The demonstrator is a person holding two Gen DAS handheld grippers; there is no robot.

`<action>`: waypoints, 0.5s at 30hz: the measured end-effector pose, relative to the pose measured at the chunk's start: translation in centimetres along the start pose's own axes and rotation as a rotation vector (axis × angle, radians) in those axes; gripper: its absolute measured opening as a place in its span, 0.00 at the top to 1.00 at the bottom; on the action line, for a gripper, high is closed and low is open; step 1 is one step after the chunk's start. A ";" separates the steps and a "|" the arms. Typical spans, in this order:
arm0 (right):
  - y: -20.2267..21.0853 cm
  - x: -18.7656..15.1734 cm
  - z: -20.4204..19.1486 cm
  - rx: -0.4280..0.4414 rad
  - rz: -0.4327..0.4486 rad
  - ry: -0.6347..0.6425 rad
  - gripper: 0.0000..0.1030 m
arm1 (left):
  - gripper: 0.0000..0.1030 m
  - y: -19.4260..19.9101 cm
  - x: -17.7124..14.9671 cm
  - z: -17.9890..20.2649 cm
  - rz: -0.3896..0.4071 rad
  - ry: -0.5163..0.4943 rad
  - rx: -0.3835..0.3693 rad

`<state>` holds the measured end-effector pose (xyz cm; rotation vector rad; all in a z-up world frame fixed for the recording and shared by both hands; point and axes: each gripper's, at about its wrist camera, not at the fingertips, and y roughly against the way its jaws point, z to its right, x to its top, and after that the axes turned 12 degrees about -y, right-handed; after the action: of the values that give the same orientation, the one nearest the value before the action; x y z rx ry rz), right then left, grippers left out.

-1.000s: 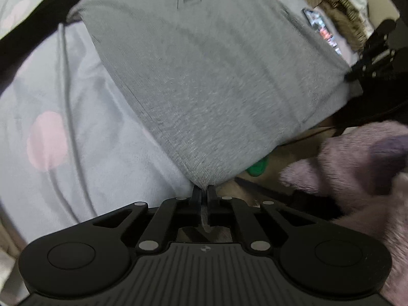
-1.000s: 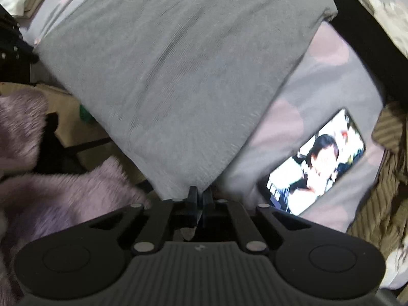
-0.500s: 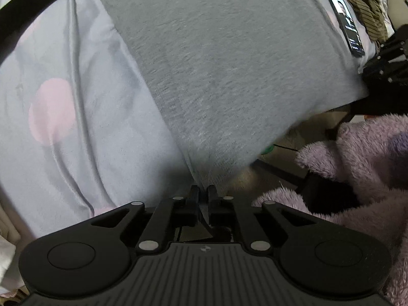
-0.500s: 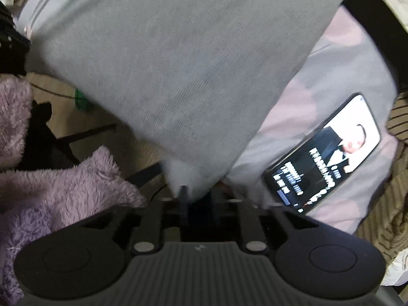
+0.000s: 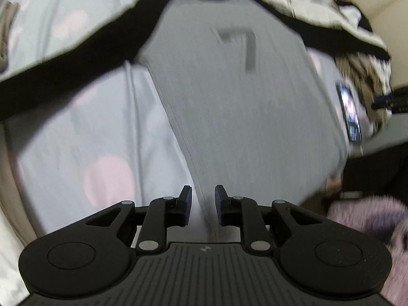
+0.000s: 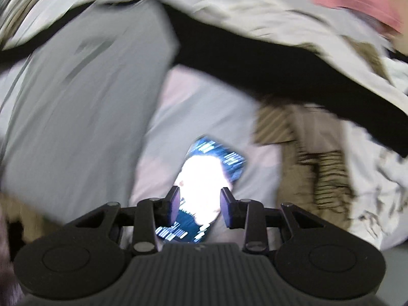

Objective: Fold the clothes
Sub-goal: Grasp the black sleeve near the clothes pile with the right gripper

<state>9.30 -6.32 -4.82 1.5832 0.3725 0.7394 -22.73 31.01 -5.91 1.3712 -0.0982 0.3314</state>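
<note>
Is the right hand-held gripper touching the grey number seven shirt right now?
Apart. In the right wrist view the right hand-held gripper is open over the lit phone, with pale bedsheet between it and the grey number seven shirt.

Readable marks: one numeral only.

Printed in dark grey on the chest of the grey shirt [image 5: 244,117], a large "7" [image 5: 242,48], blurred at the edges but legible in the left wrist view (in the right wrist view, smeared to dark streaks on the same shirt [image 6: 76,107] and not readable). On the lit phone screen [image 6: 204,186], rows of pale lettering above and below a bright white patch, too blurred to make out; same for the phone [image 5: 350,117] seen edge-on at the right of the left wrist view. On the gripper housings, a tiny pale emblem, illegible.
</note>
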 end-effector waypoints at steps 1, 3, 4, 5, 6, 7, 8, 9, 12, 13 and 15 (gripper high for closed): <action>0.1 0.2 0.9 -0.008 0.016 -0.033 0.63 | 0.84 0.4 0.7 -0.4 0.022 0.013 0.006; 0.4 0.6 2.6 -0.024 0.048 -0.099 0.63 | 0.84 0.5 1.6 -0.8 0.065 0.038 0.016; 0.6 0.9 3.4 -0.032 0.063 -0.132 0.62 | 0.83 0.4 2.1 -1.0 0.085 0.049 0.020; 0.7 1.1 4.3 -0.040 0.079 -0.165 0.62 | 0.83 0.3 2.5 -1.1 0.105 0.060 0.023; 0.9 1.3 5.1 -0.048 0.095 -0.198 0.61 | 0.82 0.1 3.0 -1.2 0.124 0.071 0.027; 1.0 1.5 6.0 -0.056 0.111 -0.231 0.60 | 0.82 0.0 3.3 -1.5 0.139 0.082 0.030; 1.2 1.7 6.8 -0.064 0.127 -0.264 0.60 | 0.81 -0.1 3.6 -1.8 0.152 0.093 0.034; 1.3 1.9 7.7 -0.072 0.143 -0.297 0.59 | 0.81 -0.4 3.9 -2.0 0.158 0.099 0.040; 1.8 2.0 9.9 -0.076 0.176 -0.375 0.59 | 0.81 -1.3 4.3 -2.4 0.156 0.107 0.064; 2.0 2.0 10.6 -0.071 0.188 -0.401 0.59 | 0.81 -1.5 4.4 -2.6 0.154 0.112 0.072; 2.7 2.1 12.1 -0.060 0.214 -0.450 0.59 | 0.81 -1.7 4.6 -3.3 0.153 0.128 0.087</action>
<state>18.20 -14.62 -1.75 1.6928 -0.1493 0.5264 -18.24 34.72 -7.01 1.4284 -0.0837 0.5556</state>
